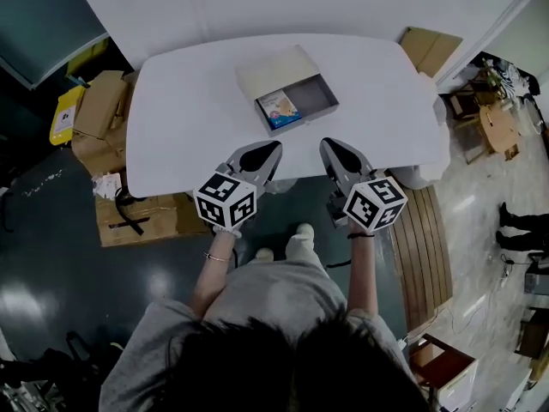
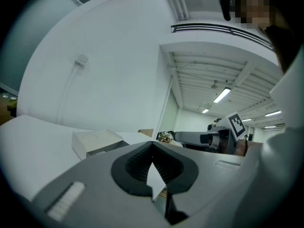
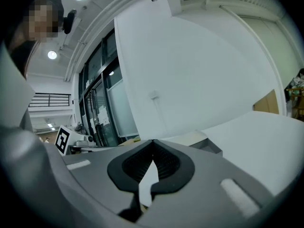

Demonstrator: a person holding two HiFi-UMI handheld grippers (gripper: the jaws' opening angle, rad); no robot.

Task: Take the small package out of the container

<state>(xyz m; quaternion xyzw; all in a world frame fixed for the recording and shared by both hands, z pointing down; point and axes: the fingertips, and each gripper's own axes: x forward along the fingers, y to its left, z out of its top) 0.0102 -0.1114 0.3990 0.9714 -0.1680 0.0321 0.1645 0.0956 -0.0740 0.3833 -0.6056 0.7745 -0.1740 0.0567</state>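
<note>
**On the white table (image 1: 171, 101), nothing lifted yet**

Head view: the open container (image 1: 322, 88) sits mid-table. The small package (image 1: 279, 110) lies in its left end, and its blue print is too small to read. The left gripper (image 1: 273, 147) and right gripper (image 1: 331, 143) hover near the front edge, probably lining up to reach in.

Left gripper view: jaws together, nothing between them.

Right gripper view: likewise closed and empty.

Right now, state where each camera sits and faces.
Head view: on the person's head, looking steeply down at table and container; forearms, left gripper, right gripper show.
Left gripper view: on the left gripper, facing across the table; its shut jaws show.
Right gripper view: on the right gripper, facing likewise; shut jaws show.
Shared: all three show the container.
</note>
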